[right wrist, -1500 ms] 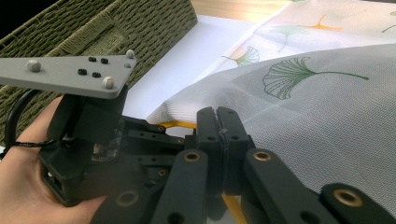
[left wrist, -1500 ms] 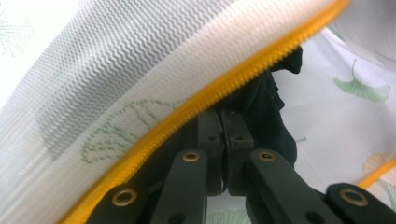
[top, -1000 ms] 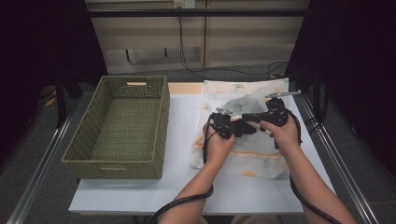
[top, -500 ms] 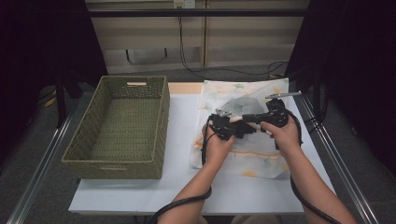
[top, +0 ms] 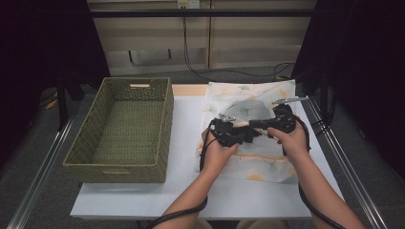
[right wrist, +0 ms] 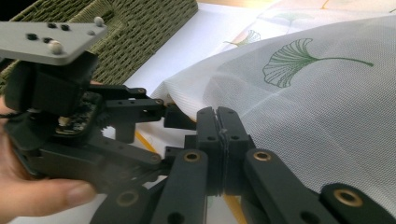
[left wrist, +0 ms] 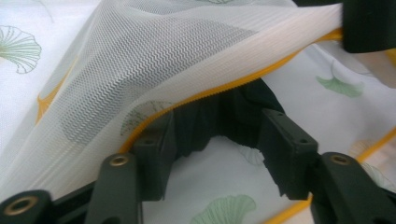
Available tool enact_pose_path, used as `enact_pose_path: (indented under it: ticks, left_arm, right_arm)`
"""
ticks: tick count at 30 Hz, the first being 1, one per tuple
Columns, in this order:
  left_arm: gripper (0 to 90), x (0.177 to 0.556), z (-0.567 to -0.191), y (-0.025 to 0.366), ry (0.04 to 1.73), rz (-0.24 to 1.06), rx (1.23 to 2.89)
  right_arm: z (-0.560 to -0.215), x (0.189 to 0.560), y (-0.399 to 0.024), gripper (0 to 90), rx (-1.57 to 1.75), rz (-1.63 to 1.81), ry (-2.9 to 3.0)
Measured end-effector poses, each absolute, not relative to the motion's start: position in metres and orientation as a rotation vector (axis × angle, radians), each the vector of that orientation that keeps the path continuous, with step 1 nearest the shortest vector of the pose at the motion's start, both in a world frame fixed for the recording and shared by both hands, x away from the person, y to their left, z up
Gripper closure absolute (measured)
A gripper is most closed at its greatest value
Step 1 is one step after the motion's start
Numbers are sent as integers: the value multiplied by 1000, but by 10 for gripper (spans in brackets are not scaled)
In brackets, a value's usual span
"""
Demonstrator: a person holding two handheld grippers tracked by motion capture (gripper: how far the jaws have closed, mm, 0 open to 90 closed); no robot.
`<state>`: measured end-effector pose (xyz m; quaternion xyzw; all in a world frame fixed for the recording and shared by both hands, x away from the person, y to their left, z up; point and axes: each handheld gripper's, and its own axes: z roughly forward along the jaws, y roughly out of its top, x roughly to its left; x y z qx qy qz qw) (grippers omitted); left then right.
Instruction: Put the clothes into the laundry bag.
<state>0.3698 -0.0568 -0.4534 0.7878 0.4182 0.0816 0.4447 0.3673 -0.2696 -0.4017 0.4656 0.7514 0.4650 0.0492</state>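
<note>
Regrasping is under way: right claw clamped on white ginkgo-printed mesh laundry bag, left claw, jaws just opening, apart beneath its yellow-zippered edge, must next reclose there.

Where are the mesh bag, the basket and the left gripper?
mesh bag [right wrist: 303, 93], right gripper view, on its printed white mesh.
basket [top: 165, 125], high view, on its right woven wall.
left gripper [left wrist: 219, 147], left gripper view, midway between its fingertips.

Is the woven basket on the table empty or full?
Empty. In the high view, the woven basket shows its bare woven floor, with nothing lying inside.
</note>
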Motion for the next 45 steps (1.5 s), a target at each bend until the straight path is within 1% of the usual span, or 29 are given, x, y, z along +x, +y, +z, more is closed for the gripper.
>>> enact_pose_path:
  ticks: [4,6,9,14,25,29,31,32,45]
  left_arm:
    - [373,367,-451,-54,997,187,1987]
    - [324,367,-452,-53,976,175,1996]
    - [278,365,-452,-50,972,153,1987]
    - [221,360,-452,-42,959,124,1996]
    - [182,349,-450,-21,939,127,1997]
    - [160,346,-452,-16,939,136,2035]
    - [154,346,-455,-13,945,119,2034]
    - [154,344,-456,-14,956,117,2008]
    - [146,338,-452,-3,908,100,2047]
  right_arm:
    - [-404,366,-271,896,1421,1416,2288]
    - [-405,366,-271,896,1431,1415,2287]
    - [-405,366,-271,896,1430,1413,2288]
    - [-405,366,-271,896,1432,1386,2299]
    - [-406,365,-270,895,1431,1367,2304]
    - [-408,365,-271,895,1434,1368,2303]
    - [-409,364,-272,895,1441,1370,2301]
    - [-410,364,-273,895,1436,1367,2304]
    - [-415,362,-273,894,1437,1360,2297]
